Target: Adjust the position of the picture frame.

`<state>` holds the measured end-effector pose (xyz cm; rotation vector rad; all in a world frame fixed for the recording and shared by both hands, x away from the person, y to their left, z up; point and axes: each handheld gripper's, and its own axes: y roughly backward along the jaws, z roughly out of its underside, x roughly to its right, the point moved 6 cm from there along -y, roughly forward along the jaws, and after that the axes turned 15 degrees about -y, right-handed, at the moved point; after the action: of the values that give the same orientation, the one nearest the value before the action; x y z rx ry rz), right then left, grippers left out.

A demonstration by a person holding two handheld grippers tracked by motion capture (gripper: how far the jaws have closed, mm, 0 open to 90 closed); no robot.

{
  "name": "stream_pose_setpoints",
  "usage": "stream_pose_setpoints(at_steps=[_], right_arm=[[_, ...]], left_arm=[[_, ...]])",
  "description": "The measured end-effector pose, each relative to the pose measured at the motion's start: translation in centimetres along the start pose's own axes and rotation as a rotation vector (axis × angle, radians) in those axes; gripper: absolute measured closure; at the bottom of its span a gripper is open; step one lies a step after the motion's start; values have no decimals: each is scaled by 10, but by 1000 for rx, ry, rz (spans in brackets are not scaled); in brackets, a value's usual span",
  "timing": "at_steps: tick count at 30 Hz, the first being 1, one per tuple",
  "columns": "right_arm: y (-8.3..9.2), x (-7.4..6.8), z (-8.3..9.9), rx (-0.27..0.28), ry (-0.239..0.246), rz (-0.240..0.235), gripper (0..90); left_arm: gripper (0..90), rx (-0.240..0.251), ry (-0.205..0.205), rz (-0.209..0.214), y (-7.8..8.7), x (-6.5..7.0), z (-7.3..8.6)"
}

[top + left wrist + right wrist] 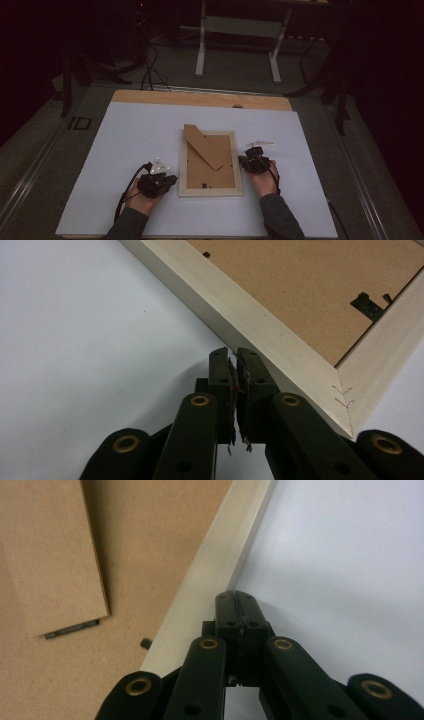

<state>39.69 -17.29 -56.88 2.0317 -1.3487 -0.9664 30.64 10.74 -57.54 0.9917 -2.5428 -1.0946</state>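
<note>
picture frame (pixel 210 164): face-down mid-counter (pixel 130 150), backing and stand up, so the back is reachable
left hand-held gripper (pixel 167 181): clenched on nothing, tips at frame's near-left corner, probably to nudge it
right hand-held gripper (pixel 246 161): clenched too, empty, against the right rail, probably bracing

A white tabletop (pixel 130 145) with a bare wooden strip along its far edge carries a pale picture frame (pixel 183 170), lying face down near the middle. The frame's brown backing board (pixel 222 167) faces up, its stand flap (pixel 202 145) angled across it
</note>
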Motion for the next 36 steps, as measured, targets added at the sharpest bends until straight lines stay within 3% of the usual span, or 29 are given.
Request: stream_pose_setpoints(at_steps=[9, 18, 36], right_arm=[[9, 1, 15, -17, -5, -32, 900], [19, -2, 28, -26, 19, -27, 900], [8, -4, 14, -38, 51, 12, 900]], left_arm=[[864, -6, -4, 0, -3, 2, 0], [875, 1, 5, -2, -4, 5, -1], [900, -27, -55, -5, -2, 19, -2]])
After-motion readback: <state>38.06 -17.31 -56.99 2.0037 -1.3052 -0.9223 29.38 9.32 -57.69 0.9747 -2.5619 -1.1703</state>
